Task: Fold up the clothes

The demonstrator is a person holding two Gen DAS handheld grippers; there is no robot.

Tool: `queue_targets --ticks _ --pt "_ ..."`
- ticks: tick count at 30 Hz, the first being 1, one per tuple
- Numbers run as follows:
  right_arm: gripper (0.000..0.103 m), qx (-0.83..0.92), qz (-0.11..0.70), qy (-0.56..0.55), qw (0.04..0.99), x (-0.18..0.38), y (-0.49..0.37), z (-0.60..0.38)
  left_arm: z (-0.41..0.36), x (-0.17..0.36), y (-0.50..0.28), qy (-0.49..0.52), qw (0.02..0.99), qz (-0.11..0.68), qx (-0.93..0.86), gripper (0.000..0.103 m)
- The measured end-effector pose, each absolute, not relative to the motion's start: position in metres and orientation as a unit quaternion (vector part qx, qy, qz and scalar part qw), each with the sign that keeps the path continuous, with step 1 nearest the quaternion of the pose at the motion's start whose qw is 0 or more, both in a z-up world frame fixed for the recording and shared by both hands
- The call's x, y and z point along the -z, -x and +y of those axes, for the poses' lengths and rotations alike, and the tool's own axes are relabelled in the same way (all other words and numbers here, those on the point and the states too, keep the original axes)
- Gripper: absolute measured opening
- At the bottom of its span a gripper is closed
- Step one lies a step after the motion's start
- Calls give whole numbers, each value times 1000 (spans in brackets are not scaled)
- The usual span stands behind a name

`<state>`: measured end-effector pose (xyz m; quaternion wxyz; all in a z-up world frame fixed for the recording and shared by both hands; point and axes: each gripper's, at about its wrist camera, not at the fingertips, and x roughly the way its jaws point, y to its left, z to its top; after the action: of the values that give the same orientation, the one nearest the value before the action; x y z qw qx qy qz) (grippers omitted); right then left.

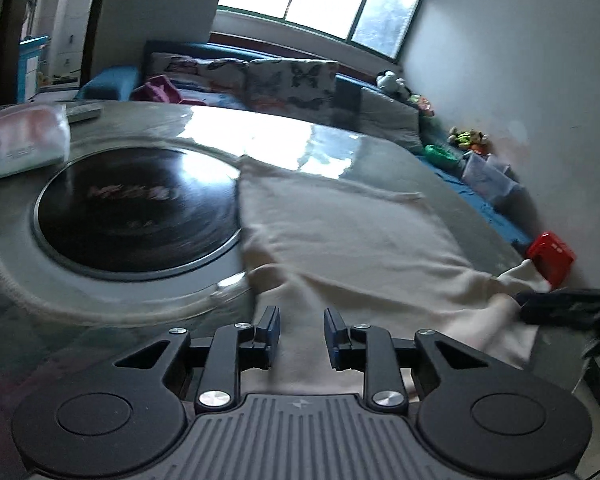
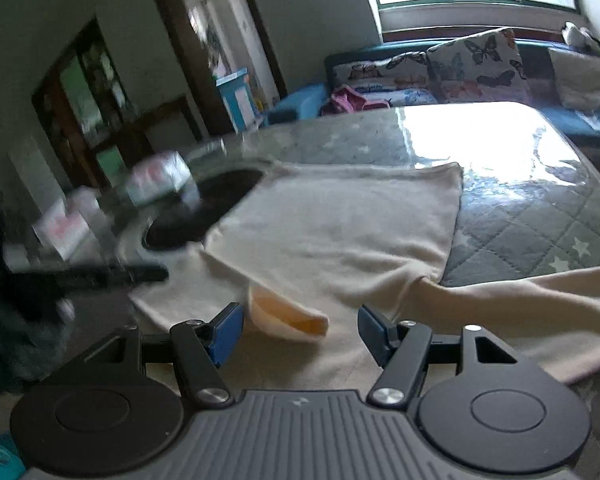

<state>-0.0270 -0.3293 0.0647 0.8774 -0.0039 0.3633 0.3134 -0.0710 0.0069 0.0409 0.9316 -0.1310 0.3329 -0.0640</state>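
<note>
Folding in hand: we hold both tools over a cream garment (image 2: 340, 224) on the counter (image 2: 540, 216).

Largest first: counter, quilted under clear cover; garment spread flat, overlapping the black hotplate (image 1: 136, 212); tissue pack (image 1: 24, 140); left tool (image 1: 302, 332) and right tool (image 2: 300, 332), jaws apart, empty. Risk, we judge: cloth snagging the hotplate rim. Hotplate lettering too blurred to read.
</note>
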Motion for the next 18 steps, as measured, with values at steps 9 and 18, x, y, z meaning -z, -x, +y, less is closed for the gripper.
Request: queue_targets --ticks 9,18 --pt "56 -302 373 -9 877 -60 15 -332 11 -48 62 120 938 322 50 27" --pt "34 -305 382 34 871 -44 11 -312 18 -37 37 126 931 340 34 27"
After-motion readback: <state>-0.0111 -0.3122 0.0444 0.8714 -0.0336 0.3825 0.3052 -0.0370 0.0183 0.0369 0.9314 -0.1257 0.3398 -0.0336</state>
